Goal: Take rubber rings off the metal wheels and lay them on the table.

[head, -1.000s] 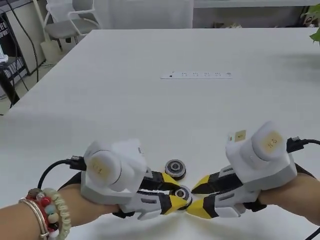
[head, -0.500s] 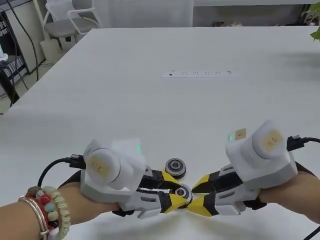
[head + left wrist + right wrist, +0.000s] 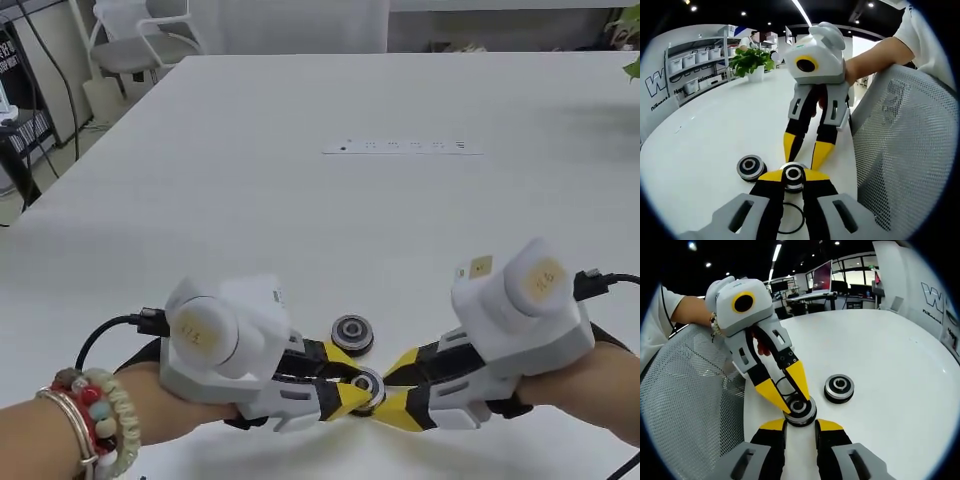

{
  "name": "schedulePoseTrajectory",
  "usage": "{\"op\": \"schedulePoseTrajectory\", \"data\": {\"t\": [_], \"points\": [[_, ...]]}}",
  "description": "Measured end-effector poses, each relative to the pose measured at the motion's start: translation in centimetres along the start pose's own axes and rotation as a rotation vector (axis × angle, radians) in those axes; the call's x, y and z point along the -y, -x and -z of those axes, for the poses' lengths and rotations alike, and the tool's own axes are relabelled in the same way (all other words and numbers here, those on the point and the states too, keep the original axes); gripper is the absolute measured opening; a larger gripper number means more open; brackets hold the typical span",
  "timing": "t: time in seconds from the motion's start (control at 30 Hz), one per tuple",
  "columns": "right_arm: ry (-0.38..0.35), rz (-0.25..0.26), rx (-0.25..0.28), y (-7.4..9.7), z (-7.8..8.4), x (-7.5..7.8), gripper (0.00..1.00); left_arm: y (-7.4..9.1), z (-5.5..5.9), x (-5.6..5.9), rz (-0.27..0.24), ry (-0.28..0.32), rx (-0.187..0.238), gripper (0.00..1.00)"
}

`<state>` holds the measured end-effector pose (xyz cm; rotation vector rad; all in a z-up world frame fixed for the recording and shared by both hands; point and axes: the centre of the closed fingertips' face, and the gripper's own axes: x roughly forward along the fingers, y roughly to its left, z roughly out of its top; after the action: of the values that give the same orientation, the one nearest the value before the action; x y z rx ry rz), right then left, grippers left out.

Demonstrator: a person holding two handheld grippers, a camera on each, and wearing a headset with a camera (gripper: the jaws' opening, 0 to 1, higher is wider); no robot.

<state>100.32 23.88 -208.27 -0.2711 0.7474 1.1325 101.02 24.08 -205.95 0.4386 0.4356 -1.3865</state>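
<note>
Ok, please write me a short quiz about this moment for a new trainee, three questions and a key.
1. True or false: a loose rubber ring lies on the table under the left gripper.
2. Where is the free metal wheel? A on a chair; B on the table; C in a box.
3. Fill in: the left gripper's jaws hold a ____.
Key: 1 true; 2 B; 3 metal wheel.

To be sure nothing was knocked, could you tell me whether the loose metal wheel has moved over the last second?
No. Against the power strip, the loose metal wheel lies where it was; only the camera shifted slightly.
</note>
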Motion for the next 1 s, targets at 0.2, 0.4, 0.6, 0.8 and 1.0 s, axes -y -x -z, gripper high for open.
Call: {"op": "schedulePoseTrajectory", "data": {"t": [0.2, 0.4, 0.6, 0.8, 1.0], "points": [[0.026, 0.003, -0.018, 0.0, 0.2, 0.0, 0.16, -0.1, 0.1, 0.0, -0.001, 0.002, 0.003, 0.09], [0.058, 0.025, -0.032, 0.3, 0.5, 0.4, 0.01, -0.1, 0.2, 0.0, -0.002, 0.005, 0.006, 0.09], [0.031, 0.032, -0.04, 0.2, 0.6, 0.6, 0.0, -0.1, 0.2, 0.0, -0.003, 0.004, 0.006, 0.08], [-0.127, 0.028, -0.023, 0.4, 0.5, 1.0, 0.0, -0.2, 0.2, -0.1, -0.003, 0.002, 0.006, 0.08], [-0.223, 0.019, -0.001, 0.7, 0.4, 1.3, 0.0, -0.4, 0.2, -0.1, -0.003, 0.001, 0.005, 0.08]]}}
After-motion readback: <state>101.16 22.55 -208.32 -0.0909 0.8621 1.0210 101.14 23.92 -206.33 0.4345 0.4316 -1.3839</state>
